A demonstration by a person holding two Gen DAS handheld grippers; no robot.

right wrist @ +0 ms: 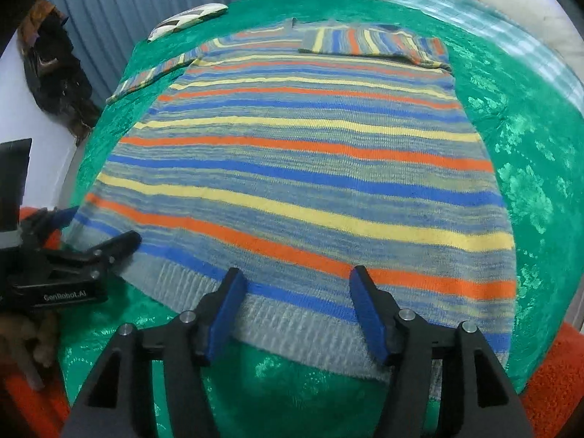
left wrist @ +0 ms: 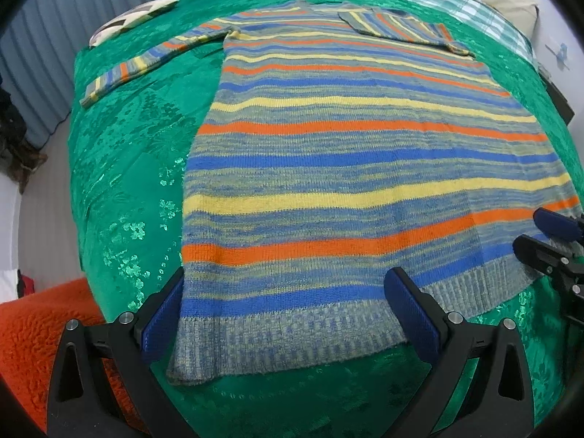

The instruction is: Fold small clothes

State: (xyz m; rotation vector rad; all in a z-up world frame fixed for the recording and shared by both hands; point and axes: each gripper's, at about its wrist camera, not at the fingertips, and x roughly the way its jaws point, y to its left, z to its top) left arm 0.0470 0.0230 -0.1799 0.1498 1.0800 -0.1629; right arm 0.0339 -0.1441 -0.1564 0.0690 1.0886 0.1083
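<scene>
A striped knit sweater [left wrist: 350, 168] lies flat on a green floral bedspread [left wrist: 120, 189], its ribbed hem [left wrist: 292, 332] nearest both cameras. The right sleeve [left wrist: 398, 27] is folded across the chest; the left sleeve [left wrist: 146, 62] stretches out over the spread. The left hand-held gripper [left wrist: 288, 314] hovers at the hem's left corner, fingers spread wide, grasping nothing. The right hand-held gripper [right wrist: 297, 310] is likewise released above the hem's right part. A black-and-white patterned object [left wrist: 131, 18], perhaps a cushion, sits at the far edge.
</scene>
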